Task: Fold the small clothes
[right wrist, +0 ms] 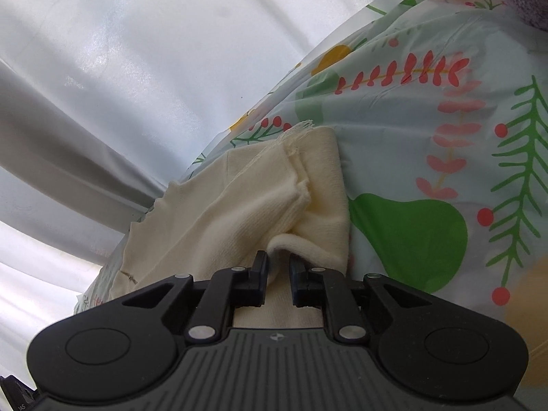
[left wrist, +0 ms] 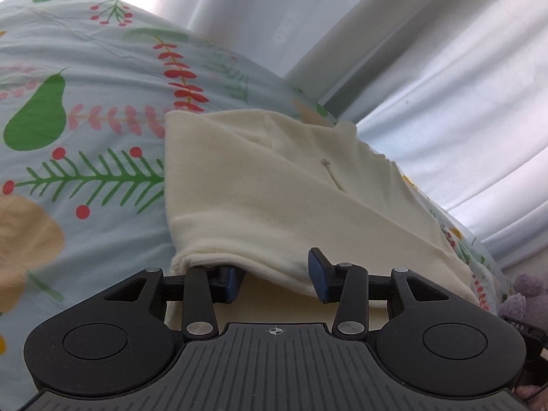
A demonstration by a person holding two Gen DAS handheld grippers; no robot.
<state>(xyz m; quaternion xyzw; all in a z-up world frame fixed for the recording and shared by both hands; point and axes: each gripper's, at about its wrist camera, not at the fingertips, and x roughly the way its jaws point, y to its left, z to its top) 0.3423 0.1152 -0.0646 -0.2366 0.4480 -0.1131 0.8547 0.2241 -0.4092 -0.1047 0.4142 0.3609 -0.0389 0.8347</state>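
A small cream garment point(left wrist: 274, 191) lies folded on a patterned cloth point(left wrist: 85, 109). In the left wrist view my left gripper point(left wrist: 275, 275) is open at the garment's near folded edge; its left finger is tucked under the fold and its right finger point(left wrist: 320, 275) lies on top. In the right wrist view the garment point(right wrist: 246, 212) lies bunched, with a frayed hem at its far end. My right gripper point(right wrist: 278, 275) is partly open, fingers on either side of a raised fold of the cream cloth, not pinching it.
The cloth with green pears, red berries and leaf sprigs point(right wrist: 428, 157) covers the surface. White curtains point(left wrist: 428, 85) hang behind. A purple fuzzy object point(left wrist: 524, 294) sits at the right edge of the left wrist view.
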